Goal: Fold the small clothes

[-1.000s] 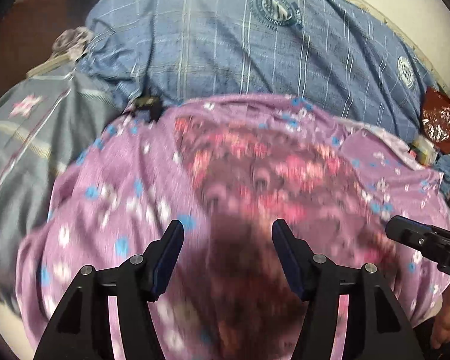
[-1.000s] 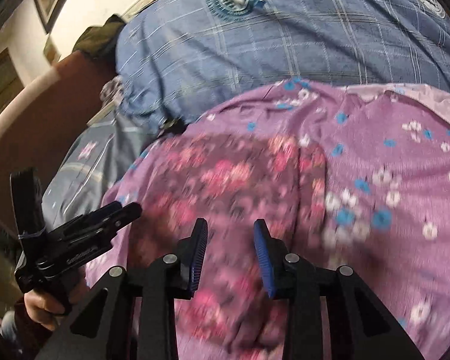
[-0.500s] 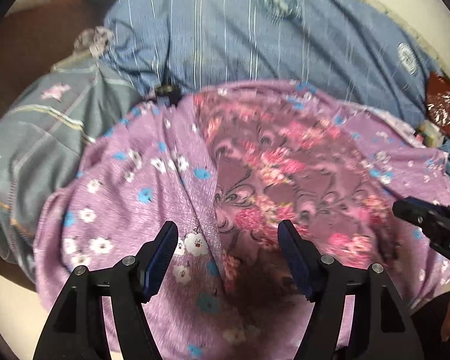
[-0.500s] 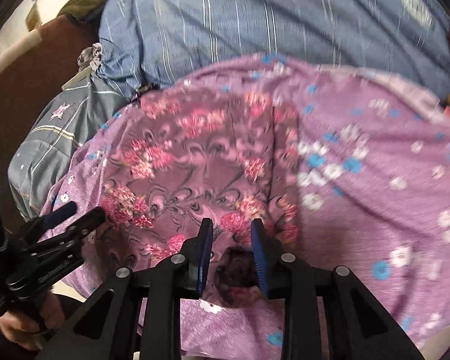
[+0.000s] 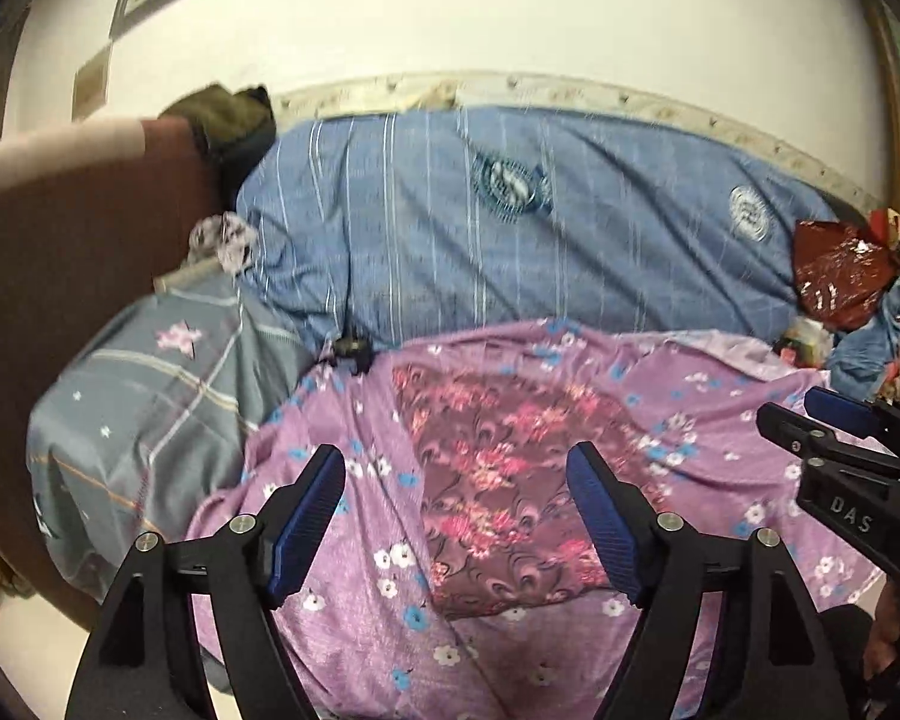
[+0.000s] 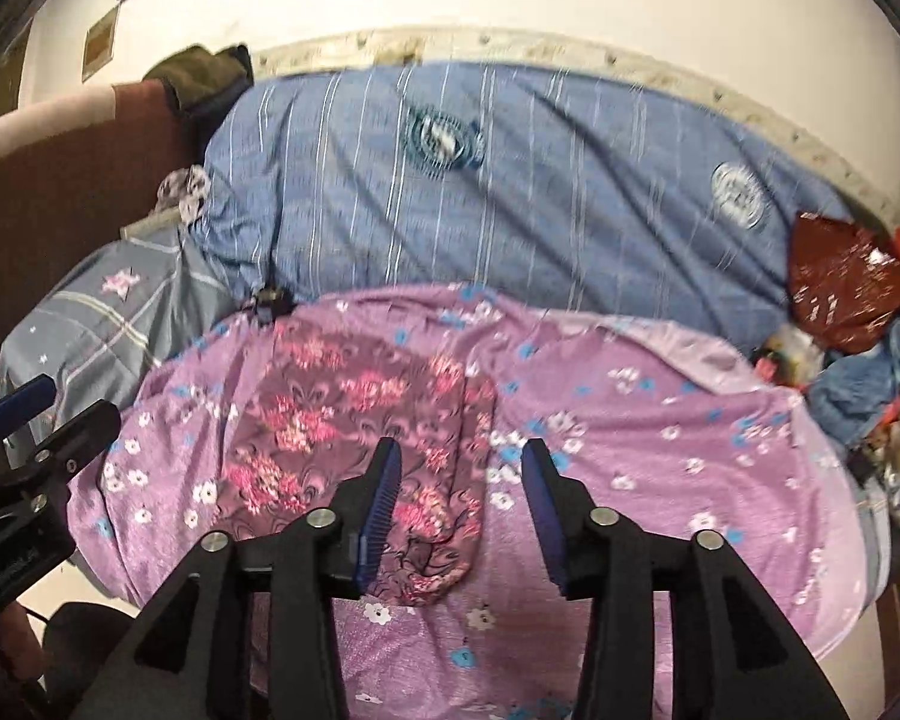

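Observation:
A small maroon garment with pink flowers lies folded flat on a lilac flowered sheet. My left gripper hovers above its near edge, jaws opening wide, nothing between them. My right gripper hangs above the garment's right edge, jaws opening, pads clear of the cloth. The right gripper also shows at the right of the left wrist view, and the left gripper at the left edge of the right wrist view.
A blue striped quilt lies behind the sheet against the white wall. A grey checked pillow and a brown headboard are at left. A red foil bag and mixed clutter sit at the right.
Both grippers have pulled back and up from the garment, so more of the bed and wall shows. Both pairs of jaws stand wider. The garment lies still on the sheet.

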A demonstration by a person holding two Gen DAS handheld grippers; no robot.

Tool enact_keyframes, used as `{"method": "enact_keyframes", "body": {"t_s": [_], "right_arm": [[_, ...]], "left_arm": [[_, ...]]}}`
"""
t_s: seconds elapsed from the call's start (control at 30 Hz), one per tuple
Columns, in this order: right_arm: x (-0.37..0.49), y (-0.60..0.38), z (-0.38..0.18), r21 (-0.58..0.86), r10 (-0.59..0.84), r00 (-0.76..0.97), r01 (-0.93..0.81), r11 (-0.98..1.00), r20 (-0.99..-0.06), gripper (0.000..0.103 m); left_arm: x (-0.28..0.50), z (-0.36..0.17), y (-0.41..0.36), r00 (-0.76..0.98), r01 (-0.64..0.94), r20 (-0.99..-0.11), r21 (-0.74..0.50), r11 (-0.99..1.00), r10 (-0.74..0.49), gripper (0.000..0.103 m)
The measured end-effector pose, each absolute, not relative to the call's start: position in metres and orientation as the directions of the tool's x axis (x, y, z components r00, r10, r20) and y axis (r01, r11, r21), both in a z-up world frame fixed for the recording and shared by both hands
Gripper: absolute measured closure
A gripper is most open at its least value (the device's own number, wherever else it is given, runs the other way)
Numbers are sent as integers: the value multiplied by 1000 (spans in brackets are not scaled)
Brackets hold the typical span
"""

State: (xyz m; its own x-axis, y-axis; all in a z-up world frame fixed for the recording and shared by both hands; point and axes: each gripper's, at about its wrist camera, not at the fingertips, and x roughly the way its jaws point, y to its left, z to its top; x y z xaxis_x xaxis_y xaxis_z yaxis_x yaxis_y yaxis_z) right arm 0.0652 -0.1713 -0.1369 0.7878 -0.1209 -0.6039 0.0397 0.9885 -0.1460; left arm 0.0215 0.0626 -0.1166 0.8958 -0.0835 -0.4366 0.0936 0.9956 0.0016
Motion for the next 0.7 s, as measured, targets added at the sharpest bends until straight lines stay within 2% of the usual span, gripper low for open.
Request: {"method": "enact_keyframes", "body": {"t_s": [0.2, 0.43, 0.7], "right_arm": [[42, -171, -116, -185, -173, 814, 83, 979, -554, 51], [23, -177, -99, -172, -189, 833, 115, 978, -520, 47], [4, -181, -80, -167, -210, 856, 147, 975, -472, 44]], "left_arm": [[-20, -96, 59, 925, 96, -373, 33, 995, -77, 23], [-47, -85, 60, 948, 67, -314, 43, 997, -50, 12], [-55, -76, 62, 953, 35, -303, 72, 997, -11, 9]]}}
